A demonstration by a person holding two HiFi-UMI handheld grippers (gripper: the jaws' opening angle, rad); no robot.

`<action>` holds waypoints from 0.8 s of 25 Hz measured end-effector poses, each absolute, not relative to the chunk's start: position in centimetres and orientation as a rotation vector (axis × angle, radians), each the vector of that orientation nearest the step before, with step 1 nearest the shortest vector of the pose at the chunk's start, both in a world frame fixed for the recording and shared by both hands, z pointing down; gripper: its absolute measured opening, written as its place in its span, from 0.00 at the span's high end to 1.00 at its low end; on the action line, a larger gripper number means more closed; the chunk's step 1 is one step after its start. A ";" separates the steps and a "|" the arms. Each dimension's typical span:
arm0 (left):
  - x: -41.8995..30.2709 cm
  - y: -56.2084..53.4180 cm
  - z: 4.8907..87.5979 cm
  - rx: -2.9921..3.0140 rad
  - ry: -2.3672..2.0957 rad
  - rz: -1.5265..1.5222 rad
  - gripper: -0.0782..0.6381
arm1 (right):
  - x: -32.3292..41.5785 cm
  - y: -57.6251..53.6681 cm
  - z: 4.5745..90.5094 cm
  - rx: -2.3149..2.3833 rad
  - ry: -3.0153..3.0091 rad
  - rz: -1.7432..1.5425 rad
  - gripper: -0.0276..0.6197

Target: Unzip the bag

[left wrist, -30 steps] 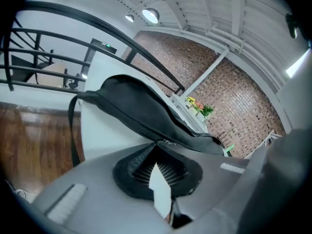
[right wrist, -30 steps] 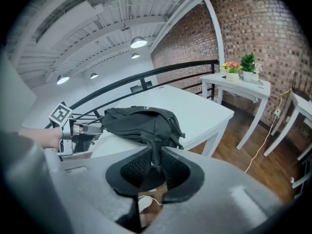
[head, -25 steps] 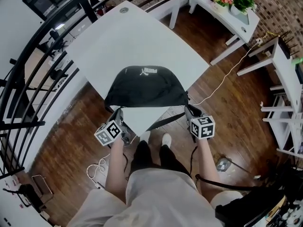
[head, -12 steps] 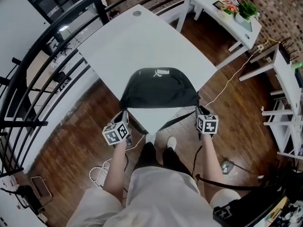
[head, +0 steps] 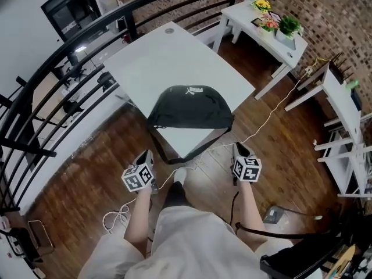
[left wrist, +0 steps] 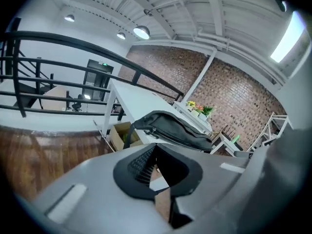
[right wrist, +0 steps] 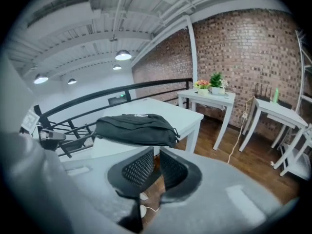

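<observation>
A black bag (head: 189, 106) with a white logo lies on the near corner of the white table (head: 163, 51). Its strap (head: 192, 153) hangs in a loop over the table's front edge. The bag also shows in the left gripper view (left wrist: 175, 128) and the right gripper view (right wrist: 134, 128), well ahead of the jaws. My left gripper (head: 145, 154) hangs over the wooden floor, below the table's corner, shut and empty (left wrist: 156, 147). My right gripper (head: 238, 149) is off the table's right side; its jaws are closing, a thin slit remains, nothing between them (right wrist: 157, 155).
A black railing (head: 70, 57) runs along the left. A white side table (head: 273, 31) with potted plants stands at the back right, white shelving (head: 343, 150) at the right. A white cable (head: 116, 217) lies on the floor. A cardboard box (left wrist: 122, 133) sits under the table.
Both grippers have drawn back from the bag's near edge toward the person. The person stands farther from the table. The bag has not moved on the table.
</observation>
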State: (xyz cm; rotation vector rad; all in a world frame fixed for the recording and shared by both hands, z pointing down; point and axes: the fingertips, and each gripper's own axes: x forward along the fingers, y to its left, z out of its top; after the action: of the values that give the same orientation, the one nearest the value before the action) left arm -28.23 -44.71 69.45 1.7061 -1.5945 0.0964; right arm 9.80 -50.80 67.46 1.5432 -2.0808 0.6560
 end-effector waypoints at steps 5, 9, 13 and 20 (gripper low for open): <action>-22.7 -38.4 61.7 1.926 -1.658 0.074 0.87 | 6.9 -41.6 61.4 1.431 -2.338 0.524 0.97; -14.4 -30.9 52.1 2.254 -1.755 0.126 0.87 | 6.8 -32.2 56.0 1.394 -2.526 0.465 0.97; -7.9 -24.2 45.4 2.414 -1.759 0.065 0.87 | 9.1 -25.9 48.3 1.446 -2.652 0.341 0.97; -7.2 -19.7 39.6 2.545 -1.788 0.004 0.87 | 6.6 -19.6 42.1 1.437 -2.686 0.120 0.97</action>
State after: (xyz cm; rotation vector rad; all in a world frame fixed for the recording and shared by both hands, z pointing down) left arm -7.16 -19.68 39.56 2.5454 -1.7878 0.0038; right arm 6.64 -19.57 42.11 1.4368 -2.6861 0.1198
